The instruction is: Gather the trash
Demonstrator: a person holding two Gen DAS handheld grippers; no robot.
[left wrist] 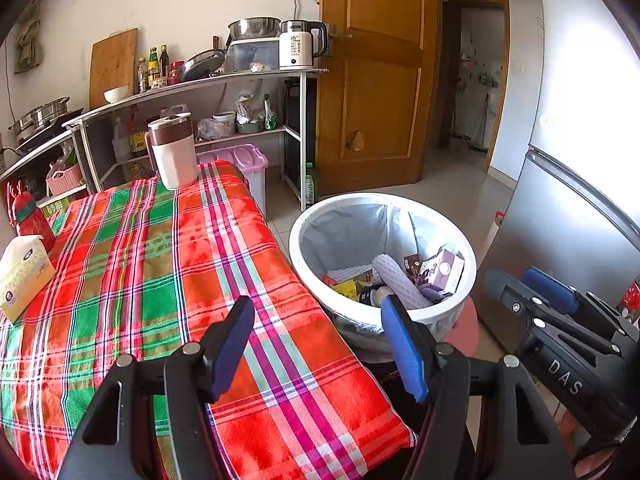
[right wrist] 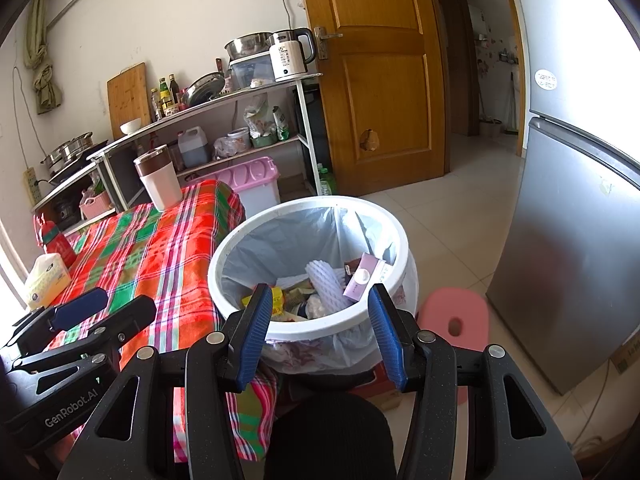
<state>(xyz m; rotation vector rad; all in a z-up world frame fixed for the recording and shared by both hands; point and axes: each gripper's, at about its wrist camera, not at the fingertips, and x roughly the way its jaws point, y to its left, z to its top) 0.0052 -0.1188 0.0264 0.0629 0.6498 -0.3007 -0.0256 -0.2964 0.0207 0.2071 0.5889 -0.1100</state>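
A white trash bin (left wrist: 384,200) (right wrist: 312,202) with a grey liner stands on the floor by the table's right edge. Inside lie a white foam net sleeve (left wrist: 396,280) (right wrist: 326,284), a purple box (left wrist: 444,270) (right wrist: 364,276) and yellow wrappers (left wrist: 348,286) (right wrist: 276,300). My left gripper (left wrist: 320,348) (right wrist: 108,308) hovers open over the plaid tablecloth (left wrist: 160,260) (right wrist: 160,248) near that edge, nothing between its blue pads. My right gripper (right wrist: 320,332) (left wrist: 528,288) hangs open just in front of the bin's near rim, also holding nothing.
On the cloth stand a tissue box (left wrist: 22,272), a red bottle (left wrist: 32,220) and a white-and-brown jug (left wrist: 174,152). A pink stool (right wrist: 456,320) sits right of the bin, a grey fridge (right wrist: 568,240) beyond it. Kitchen shelves (left wrist: 240,76) line the back wall.
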